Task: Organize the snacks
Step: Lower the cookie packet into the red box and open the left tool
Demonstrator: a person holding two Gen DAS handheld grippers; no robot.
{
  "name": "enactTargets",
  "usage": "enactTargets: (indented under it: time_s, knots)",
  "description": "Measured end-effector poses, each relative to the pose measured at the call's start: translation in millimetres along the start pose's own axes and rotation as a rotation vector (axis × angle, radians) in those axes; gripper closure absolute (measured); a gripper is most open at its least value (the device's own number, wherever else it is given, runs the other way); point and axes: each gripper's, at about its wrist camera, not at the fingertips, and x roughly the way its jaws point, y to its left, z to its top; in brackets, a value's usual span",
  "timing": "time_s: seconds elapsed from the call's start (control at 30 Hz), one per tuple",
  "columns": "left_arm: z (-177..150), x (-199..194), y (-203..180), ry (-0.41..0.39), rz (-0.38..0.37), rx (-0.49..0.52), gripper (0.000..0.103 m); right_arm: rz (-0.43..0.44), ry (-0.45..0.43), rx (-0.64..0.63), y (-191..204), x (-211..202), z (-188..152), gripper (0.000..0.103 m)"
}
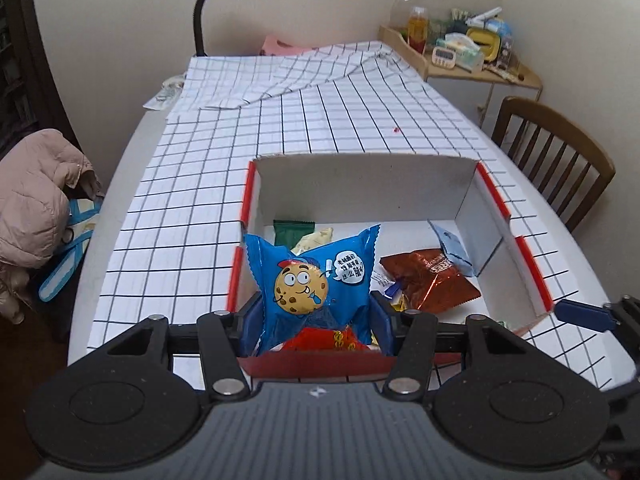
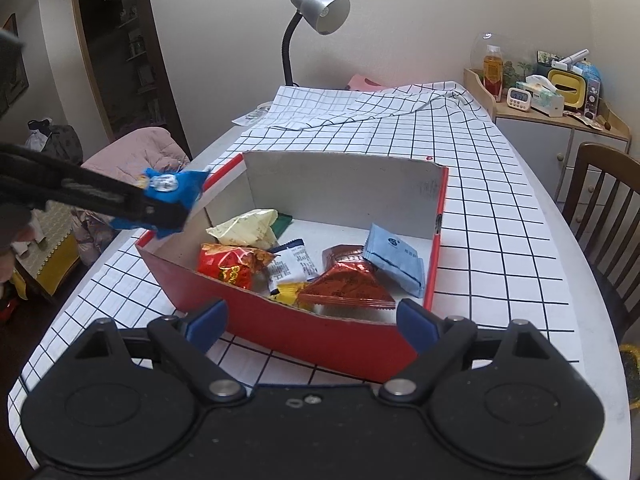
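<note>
My left gripper (image 1: 318, 316) is shut on a blue cookie packet (image 1: 316, 276) with a cartoon cookie face, held above the near left corner of the red cardboard box (image 1: 532, 272). In the right wrist view the same packet (image 2: 170, 188) sits in the left gripper (image 2: 160, 208) over the box's left rim (image 2: 224, 170). The box holds several snack packets: a red-brown foil one (image 2: 344, 284), a pale blue sachet (image 2: 394, 260), a red one (image 2: 232, 266), a cream one (image 2: 248, 228). My right gripper (image 2: 312, 320) is open and empty, just before the box's near wall.
The box stands on a table with a black-grid white cloth (image 2: 500, 208), bunched at the far end. A desk lamp (image 2: 316, 12) stands at the back. A wooden chair (image 2: 604, 208) and a cluttered side cabinet (image 2: 560, 120) are to the right. A pink jacket (image 1: 36, 196) lies left.
</note>
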Motion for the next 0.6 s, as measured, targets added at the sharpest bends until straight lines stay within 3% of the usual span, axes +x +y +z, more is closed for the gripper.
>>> enactTargets:
  time_s: [0.3,0.6]
  knots:
    - [-4,36,-1,0.087,0.016,-0.016,0.046,-0.003,0.013,0.010,-7,3,-3,0.012]
    - [-12,21,10,0.080,0.016,-0.031,0.038,0.006,0.011,0.001,0,-2,-4,0.012]
